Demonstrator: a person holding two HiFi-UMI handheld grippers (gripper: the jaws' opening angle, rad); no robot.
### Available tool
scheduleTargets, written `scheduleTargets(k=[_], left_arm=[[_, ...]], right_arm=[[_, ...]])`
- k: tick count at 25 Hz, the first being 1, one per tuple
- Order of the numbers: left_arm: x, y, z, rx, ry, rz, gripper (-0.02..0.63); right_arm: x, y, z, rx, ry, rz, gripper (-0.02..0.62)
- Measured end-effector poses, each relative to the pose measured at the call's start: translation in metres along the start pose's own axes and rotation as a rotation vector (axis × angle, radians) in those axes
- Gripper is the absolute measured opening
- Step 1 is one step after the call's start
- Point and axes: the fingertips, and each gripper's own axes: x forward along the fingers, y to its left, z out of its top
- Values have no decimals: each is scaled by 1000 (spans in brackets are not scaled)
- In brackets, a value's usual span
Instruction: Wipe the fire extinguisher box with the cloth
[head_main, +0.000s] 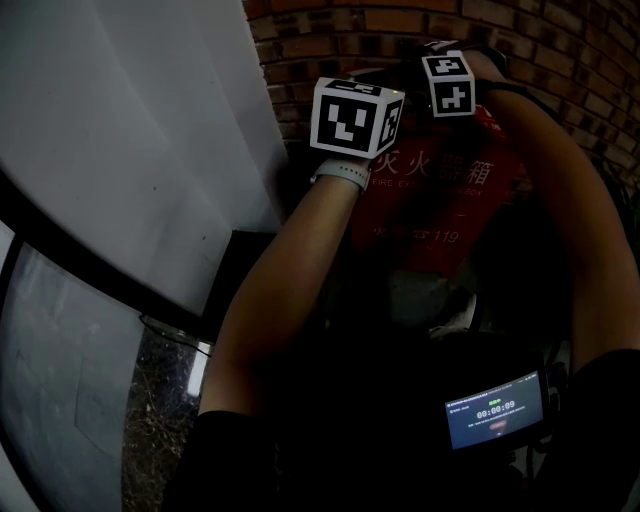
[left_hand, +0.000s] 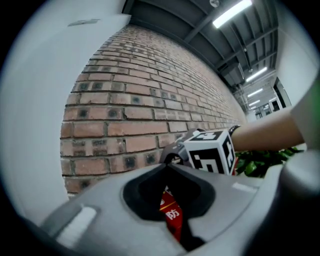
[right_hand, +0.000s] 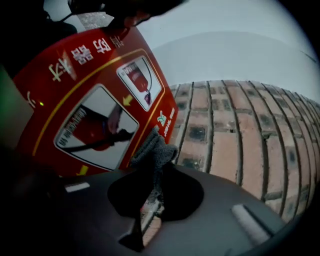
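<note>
The red fire extinguisher box (head_main: 440, 205) stands against the brick wall, with white lettering on its top. In the right gripper view its front (right_hand: 75, 95) shows two windows with the extinguishers behind them. My right gripper (right_hand: 155, 167) is shut on a grey cloth (right_hand: 154, 150), which is bunched at the box's right edge. My left gripper (left_hand: 167, 167) is shut with nothing in it, just above the box's top (left_hand: 172, 217) and next to the right gripper's marker cube (left_hand: 212, 155). In the head view both sets of jaws are hidden behind the cubes (head_main: 357, 117).
A brick wall (head_main: 560, 40) runs behind the box. A white curved wall (head_main: 130, 150) rises at the left. Green plants (left_hand: 262, 162) grow to the right. A small lit screen (head_main: 495, 408) hangs at the person's waist.
</note>
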Motion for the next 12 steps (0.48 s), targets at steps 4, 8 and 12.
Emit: scheduleTargets(k=[4,8,12], left_arm=[[-3,5,1,9,-3,49,2],[-3,0,-3,41,2,54,2],[1,-2,-12,147,66,84,2]], right_arm=[[-20,10,19,-27,-46,4,27],[-47,26,38,-51,-106,22,27],[-75,36,48,-61,-142,22,26]])
